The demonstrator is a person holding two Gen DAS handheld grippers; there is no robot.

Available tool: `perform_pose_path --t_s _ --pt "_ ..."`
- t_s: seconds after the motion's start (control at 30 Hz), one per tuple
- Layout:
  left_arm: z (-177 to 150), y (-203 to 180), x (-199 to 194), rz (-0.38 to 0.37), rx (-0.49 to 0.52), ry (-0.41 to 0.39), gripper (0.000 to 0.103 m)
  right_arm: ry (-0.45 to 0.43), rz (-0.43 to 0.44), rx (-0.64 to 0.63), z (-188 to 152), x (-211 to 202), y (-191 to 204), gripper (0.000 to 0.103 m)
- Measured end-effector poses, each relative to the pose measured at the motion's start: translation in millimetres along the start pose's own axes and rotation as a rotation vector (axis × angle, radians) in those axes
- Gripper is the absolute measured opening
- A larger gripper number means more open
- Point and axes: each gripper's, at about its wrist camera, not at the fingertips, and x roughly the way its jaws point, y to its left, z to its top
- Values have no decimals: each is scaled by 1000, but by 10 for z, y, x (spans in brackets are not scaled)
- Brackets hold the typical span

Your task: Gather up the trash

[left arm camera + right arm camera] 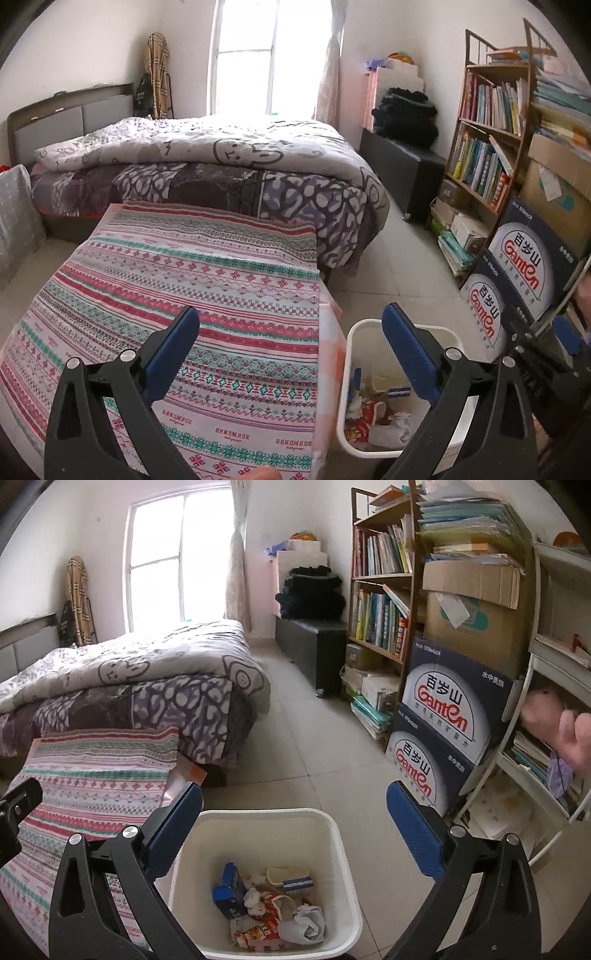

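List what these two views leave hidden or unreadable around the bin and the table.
- Left wrist view: the white bin has its right side covered by the left gripper, so part of the trash is unseen.
- Right wrist view: the bin's near wall is cut off by the bottom edge.
- Both views: the patterned tablecloth hides the table's legs and the floor beneath.
- Right wrist view: wrapper print too small to read.

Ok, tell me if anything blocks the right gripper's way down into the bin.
Nothing visible does. The right gripper hangs open and empty above the white bin, whose mouth is uncovered; the trash lies at its bottom.
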Motion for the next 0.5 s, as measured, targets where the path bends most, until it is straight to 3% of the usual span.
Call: perform_pose_path --t_s 0.5 --pt "-37 -3 -16 31 27 1 96 -21 52 6 -5 -101 98 96"
